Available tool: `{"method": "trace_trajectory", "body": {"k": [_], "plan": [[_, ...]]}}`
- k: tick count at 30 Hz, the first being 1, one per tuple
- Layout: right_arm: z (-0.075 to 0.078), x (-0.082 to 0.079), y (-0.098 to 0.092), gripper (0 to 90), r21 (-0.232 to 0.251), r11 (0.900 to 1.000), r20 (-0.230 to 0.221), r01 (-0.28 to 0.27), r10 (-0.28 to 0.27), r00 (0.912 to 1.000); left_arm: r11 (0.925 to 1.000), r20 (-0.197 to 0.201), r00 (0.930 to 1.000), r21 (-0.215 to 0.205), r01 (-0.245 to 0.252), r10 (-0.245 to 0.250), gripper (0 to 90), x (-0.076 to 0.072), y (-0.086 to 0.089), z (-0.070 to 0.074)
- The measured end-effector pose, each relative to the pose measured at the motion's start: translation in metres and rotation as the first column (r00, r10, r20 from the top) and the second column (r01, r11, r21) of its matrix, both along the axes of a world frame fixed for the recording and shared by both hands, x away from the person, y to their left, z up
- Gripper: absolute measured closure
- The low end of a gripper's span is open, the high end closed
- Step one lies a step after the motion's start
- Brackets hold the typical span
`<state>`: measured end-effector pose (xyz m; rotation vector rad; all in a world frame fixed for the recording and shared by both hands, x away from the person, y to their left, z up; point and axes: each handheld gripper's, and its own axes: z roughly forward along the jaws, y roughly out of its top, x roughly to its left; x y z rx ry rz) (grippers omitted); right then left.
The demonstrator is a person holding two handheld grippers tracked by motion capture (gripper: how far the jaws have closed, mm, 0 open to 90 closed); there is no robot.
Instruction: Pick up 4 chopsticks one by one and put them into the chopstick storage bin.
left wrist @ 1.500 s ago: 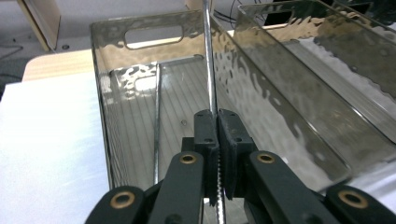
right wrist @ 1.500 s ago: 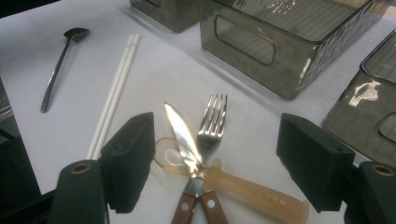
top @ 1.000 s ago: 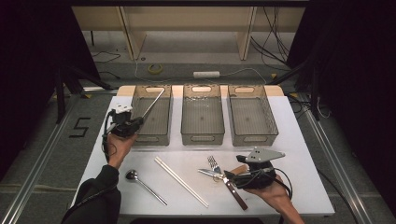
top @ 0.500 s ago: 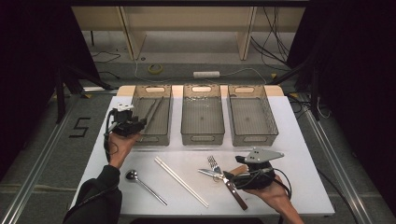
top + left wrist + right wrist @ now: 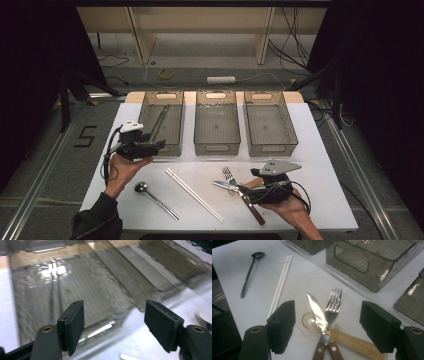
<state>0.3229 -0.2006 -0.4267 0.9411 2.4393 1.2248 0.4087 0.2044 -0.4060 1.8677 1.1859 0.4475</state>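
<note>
The left gripper (image 5: pixel 159 145) sits by the front of the left bin (image 5: pixel 175 145). Its jaws have just been opening, and now they stand wide apart with nothing between them. A second ago this gripper held a long metal piece, maybe tongs, tilted over that bin. Now the metal piece (image 5: pixel 161 120) lies flat inside the left bin, along its left side. In the left gripper view the bin's grey floor (image 5: pixel 100 290) shows between the two black jaws, and the picture is blurry.

So one thing looks sorted, and the left gripper is free to fetch another.

The right gripper (image 5: pixel 245 187) hangs low over a small pile near the front of the white table (image 5: pixel 320 150). Its jaws are apart too, and they hold nothing. Under them lie a wood-handled knife (image 5: pixel 317 315), a fork (image 5: pixel 333 303) and a pale handle (image 5: pixel 354 341) all crossed together.

The white chopsticks (image 5: pixel 192 192) and a dark spoon (image 5: pixel 152 197) wait on the table, well apart from the bins. The middle bin (image 5: pixel 216 147) and the right bin (image 5: pixel 272 147) look empty. I think the spoon or the chopsticks come next for the left gripper.
</note>
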Motion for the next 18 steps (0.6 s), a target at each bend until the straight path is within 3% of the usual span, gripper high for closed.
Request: {"method": "trace_trajectory", "body": {"k": [6, 10, 18], "plan": [[0.000, 0.000, 0.004, 30.4, -0.004, 1.000, -0.017, 0.003, -0.003, 0.9999, 0.9938, 0.022, 0.9938, 0.022, 0.109, -0.109, 28.2, -0.016, -0.012, 0.001], [-0.001, -0.001, 0.006, 30.5, -0.013, 1.000, -0.022, 0.004, -0.004, 0.9998, 0.9800, -0.011, 0.9815, 0.053, 0.192, -0.191, 25.7, -0.022, -0.021, -0.002], [-0.001, -0.001, 0.005, 30.4, -0.002, 1.000, -0.030, -0.005, 0.005, 0.9995, 0.9454, -0.058, 0.9537, 0.127, 0.300, -0.295, 24.1, -0.031, -0.034, -0.006]]}}
